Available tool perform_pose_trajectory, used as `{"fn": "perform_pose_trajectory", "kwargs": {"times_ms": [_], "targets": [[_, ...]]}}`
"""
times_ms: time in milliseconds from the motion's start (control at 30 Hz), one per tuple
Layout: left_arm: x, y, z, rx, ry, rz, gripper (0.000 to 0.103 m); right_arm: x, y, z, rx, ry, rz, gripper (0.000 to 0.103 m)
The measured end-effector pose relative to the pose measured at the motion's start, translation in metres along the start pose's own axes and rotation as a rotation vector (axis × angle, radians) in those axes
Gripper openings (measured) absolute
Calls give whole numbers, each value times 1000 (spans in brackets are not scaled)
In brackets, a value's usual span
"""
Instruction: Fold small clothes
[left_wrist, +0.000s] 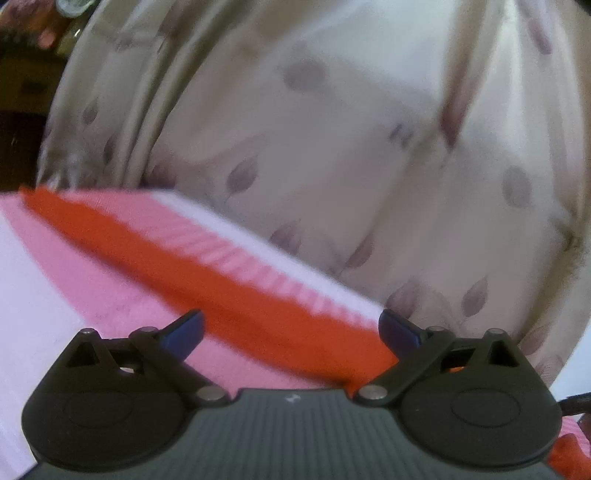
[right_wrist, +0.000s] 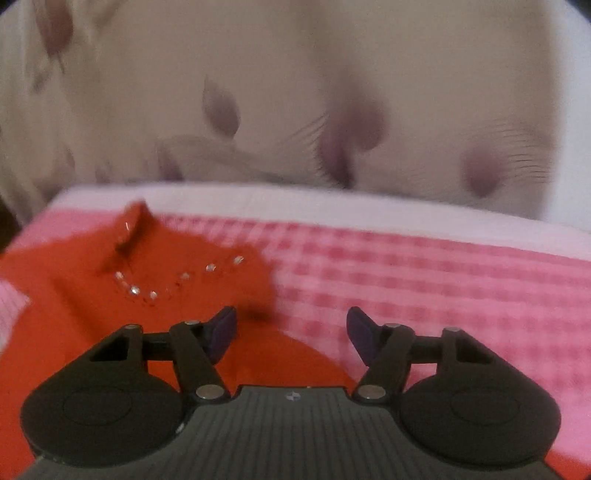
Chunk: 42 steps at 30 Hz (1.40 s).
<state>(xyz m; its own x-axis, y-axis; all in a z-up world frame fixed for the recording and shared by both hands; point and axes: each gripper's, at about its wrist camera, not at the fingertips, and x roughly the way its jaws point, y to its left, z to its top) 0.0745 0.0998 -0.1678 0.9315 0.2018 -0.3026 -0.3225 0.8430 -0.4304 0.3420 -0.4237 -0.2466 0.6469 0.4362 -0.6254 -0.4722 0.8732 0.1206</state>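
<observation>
Red garment (right_wrist: 177, 280) lying flat on pink-and-white checked cloth (right_wrist: 424, 280), collar (right_wrist: 131, 236) at far end, curved row of small shiny studs (right_wrist: 177, 282) across chest below it. Positioned left of centre in right wrist view, extending under right gripper (right_wrist: 291, 332) body toward near edge. Seen in left wrist view as long red band (left_wrist: 207, 273) running diagonally from far left to near right across the checked cloth (left_wrist: 122, 295); detail blurred. Right gripper hovering above near part of garment, jaws spread wide, nothing between them; left fingertip (right_wrist: 221, 332) over red fabric, right fingertip (right_wrist: 362, 336) over checked cloth. Left gripper (left_wrist: 291, 328) likewise with jaws spread wide and empty, red fabric visible in the gap; contact with fabric not determinable. White border of cloth (right_wrist: 332, 206) along far edge. Cream curtain with muted purple leaf print (left_wrist: 332, 129) hanging just behind, filling background in both views (right_wrist: 295, 92).
</observation>
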Motion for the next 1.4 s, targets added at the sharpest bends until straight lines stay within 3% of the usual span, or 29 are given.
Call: {"fn": "perform_pose_trajectory", "kwargs": {"times_ms": [67, 100, 167, 200, 267, 333, 400, 500, 633, 700, 733, 800, 867, 967, 1033, 1067, 1200, 1233, 1267, 1400], "targets": [[5, 3, 2, -20, 20, -11, 101, 22, 1, 8, -4, 19, 15, 60], [6, 5, 2, -36, 18, -17, 101, 30, 0, 11, -11, 29, 14, 53], [6, 12, 2, -61, 27, -13, 101, 43, 3, 18, -21, 23, 14, 35], [6, 15, 2, -74, 34, -12, 101, 45, 7, 20, -35, 30, 25, 10], [7, 19, 2, -108, 48, -2, 101, 50, 15, 28, -94, 31, 21, 5], [10, 24, 1, -141, 61, 1, 101, 52, 30, 31, -198, -4, -48, 4], [12, 29, 2, -173, 73, 9, 101, 52, 32, 46, -218, -69, -82, 3], [14, 33, 2, -196, 79, 18, 101, 54, 29, 58, -218, -196, -207, 3], [13, 31, 1, -189, 79, 18, 101, 83, 18, 58, -220, -146, -236, 1], [12, 30, 1, -184, 80, 16, 101, 90, 10, 58, -174, -106, -218, 6], [12, 30, 1, -185, 79, 15, 101, 86, 7, 59, -141, -114, -219, 18], [13, 32, 1, -195, 82, 15, 101, 66, 7, 64, -82, -176, -189, 25], [14, 34, 1, -210, 88, 21, 101, 50, 24, 74, -122, -244, -113, 25], [14, 37, 1, -228, 96, 20, 101, 65, 63, 100, -167, -148, 93, 29], [13, 37, 1, -230, 95, 16, 101, 88, 94, 109, -232, -95, 145, 51], [14, 37, 1, -230, 95, 16, 101, 102, 108, 110, -273, -79, 139, 53], [14, 37, 1, -231, 98, 11, 101, 154, 142, 115, -285, -26, 182, 49], [14, 37, 1, -232, 98, 10, 101, 163, 148, 114, -292, -4, 194, 21], [15, 37, 1, -233, 99, 8, 101, 171, 154, 112, -309, 21, 193, 10], [15, 38, 1, -240, 97, 7, 101, 174, 172, 109, -369, -91, 107, 12]]}}
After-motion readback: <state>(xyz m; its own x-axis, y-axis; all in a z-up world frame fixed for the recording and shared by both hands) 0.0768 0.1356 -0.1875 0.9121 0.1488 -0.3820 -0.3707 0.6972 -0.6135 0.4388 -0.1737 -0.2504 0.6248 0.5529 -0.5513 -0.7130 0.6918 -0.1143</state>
